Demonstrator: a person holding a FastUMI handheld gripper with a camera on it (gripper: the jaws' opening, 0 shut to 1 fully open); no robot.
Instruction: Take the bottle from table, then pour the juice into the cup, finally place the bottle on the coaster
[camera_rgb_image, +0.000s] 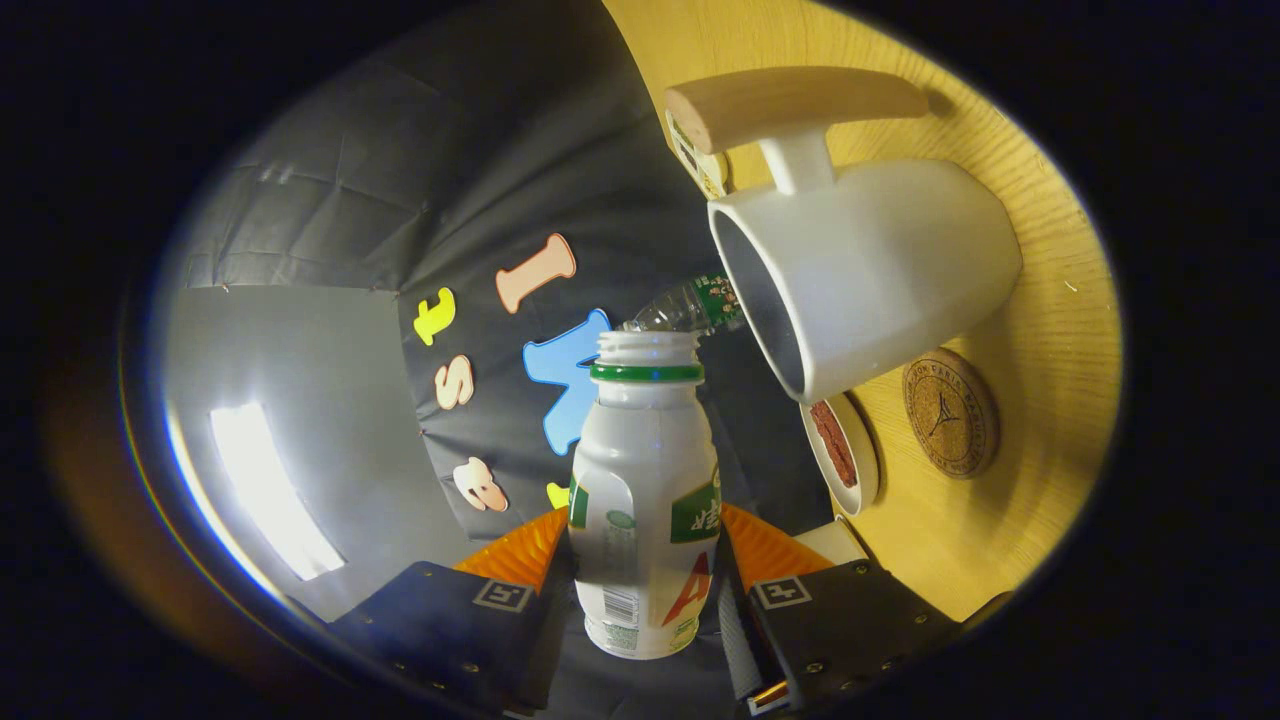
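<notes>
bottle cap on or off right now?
Off. The bottle, held between the gripper fingers, shows bare neck threads and an open mouth above its green ring, near the white cup.

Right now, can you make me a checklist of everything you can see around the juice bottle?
Surface: wooden table, seen tilted because the gripper is rolled over.
Job's things: bottle, cap off, held between the jaws, mouth near the cup; cork coaster lies bare beside the cup.
Clutter: small white dish with something reddish brown, next to the coaster; a clear plastic bottle behind the cup.
Grippers: gripper shut on the bottle.
Cables: nothing seen.
Surroundings: black cloth wall, bright light patch.
</notes>
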